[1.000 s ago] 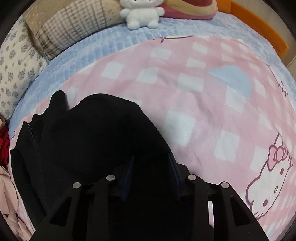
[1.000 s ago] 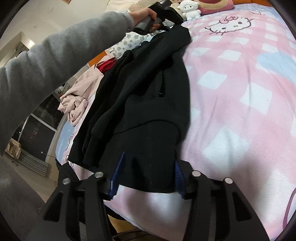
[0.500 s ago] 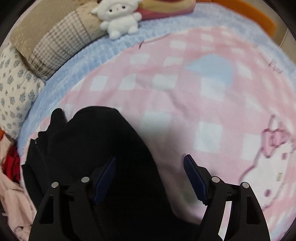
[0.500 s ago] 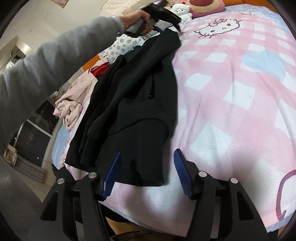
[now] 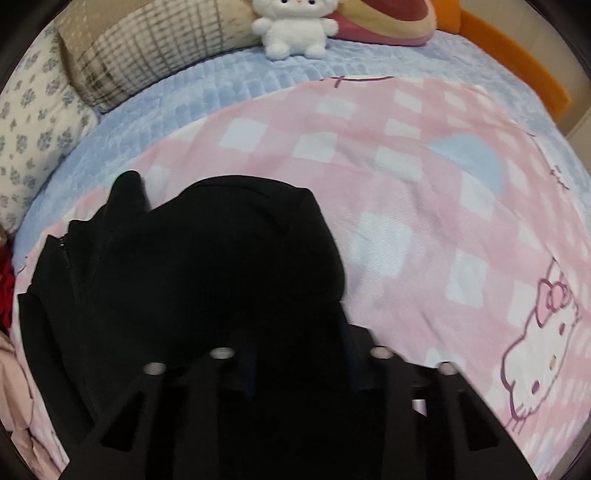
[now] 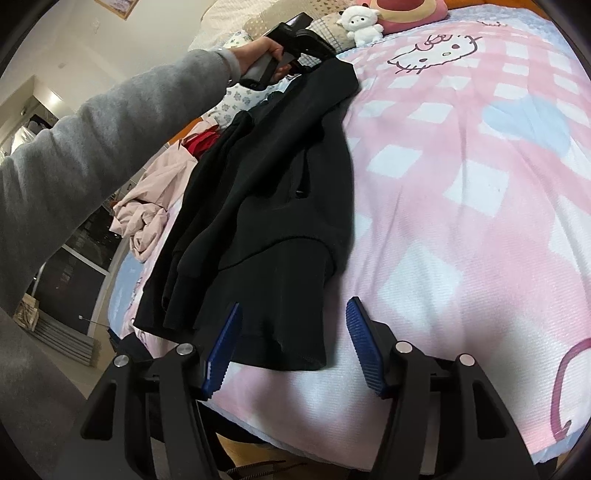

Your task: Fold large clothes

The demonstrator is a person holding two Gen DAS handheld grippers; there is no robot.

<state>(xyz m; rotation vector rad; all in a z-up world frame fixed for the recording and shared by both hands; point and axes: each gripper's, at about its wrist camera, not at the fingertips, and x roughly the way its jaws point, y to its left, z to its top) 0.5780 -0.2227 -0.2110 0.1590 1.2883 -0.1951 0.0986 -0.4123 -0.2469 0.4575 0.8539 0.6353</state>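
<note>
Black jacket [image 6: 280, 206] lies lengthwise on the left part of the bed, over the pink checked blanket [image 6: 461, 229]. It is bunched along its left edge, zip and a dark pocket slit showing, hem toward the near edge of the bed. Far end reaches up toward the pillows.

Left gripper [image 5: 299, 365] points steeply down at the far end of the jacket. Its jaws are closing, with black cloth between them; the fabric bulges up in front of the jaws and hides most of the blue pads, so contact cannot be judged exactly, but the cloth looks pinched. In the right wrist view this gripper [image 6: 314, 66] sits at the jacket's far tip, held by a hand [image 6: 264, 51] coming out of a grey sleeve [image 6: 110, 140].

Right gripper [image 6: 291, 343] hovers at the near hem. Jaws about half apart, blue pads [image 6: 364, 354] clear of the fabric; the hem's corner lies between them, not gripped.

Left of the jacket: a red garment [image 6: 201, 142] and a crumpled pale pink garment [image 6: 147, 206], at the bed's left edge.

Far end of the bed: blue quilted cover [image 5: 221, 88], checked pillow [image 5: 147, 48], flowered pillow [image 5: 29, 140], white plush toy [image 5: 295, 29], a pink-and-cream cushion [image 5: 388, 18]. Cartoon cat print [image 5: 543, 336] on the blanket, right side.
</note>
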